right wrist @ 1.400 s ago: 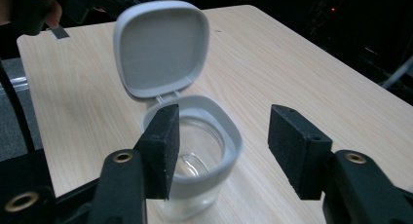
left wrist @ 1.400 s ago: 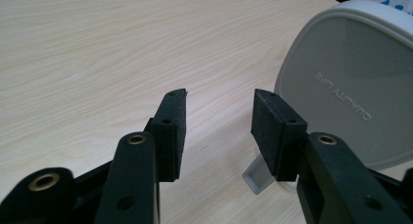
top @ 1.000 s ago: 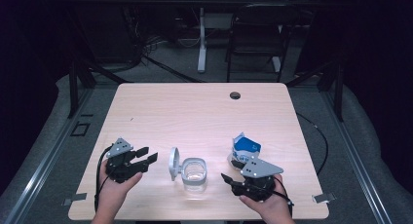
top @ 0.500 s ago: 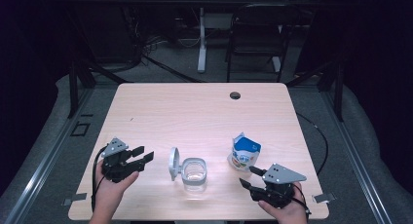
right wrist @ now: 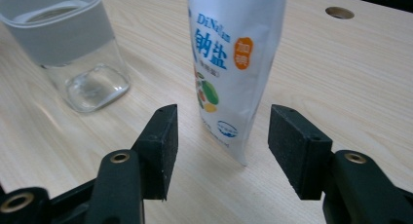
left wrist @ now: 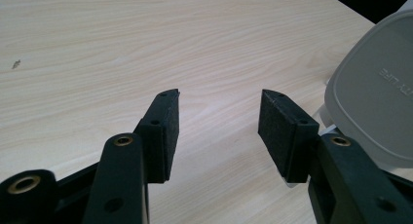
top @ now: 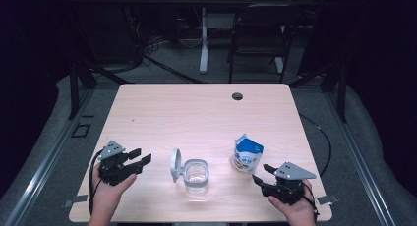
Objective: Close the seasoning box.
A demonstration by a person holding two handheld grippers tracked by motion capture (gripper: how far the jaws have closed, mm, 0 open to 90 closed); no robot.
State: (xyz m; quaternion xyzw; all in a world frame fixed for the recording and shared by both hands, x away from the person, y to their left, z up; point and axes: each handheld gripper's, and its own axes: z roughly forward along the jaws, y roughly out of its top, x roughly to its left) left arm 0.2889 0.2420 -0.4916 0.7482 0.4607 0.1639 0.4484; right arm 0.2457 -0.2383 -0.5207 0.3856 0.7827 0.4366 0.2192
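The high view looks forward and down from above the person's side, far enough back to take in the whole table (top: 206, 113), with chair legs and floor toward 12 o'clock. The left gripper view rides low and close along the left tool (left wrist: 218, 131), facing across bare wood with the grey lid (left wrist: 377, 92) at 3 o'clock. The right gripper view sits just as near on the right tool (right wrist: 221, 146), facing the salt pouch (right wrist: 234, 63) and clear jar (right wrist: 73, 44), both shared with the high view.

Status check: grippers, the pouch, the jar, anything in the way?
Left gripper and right gripper open, empty, jaws just widened. Pouch upright beside open jar, lid alongside. Nothing in the way.
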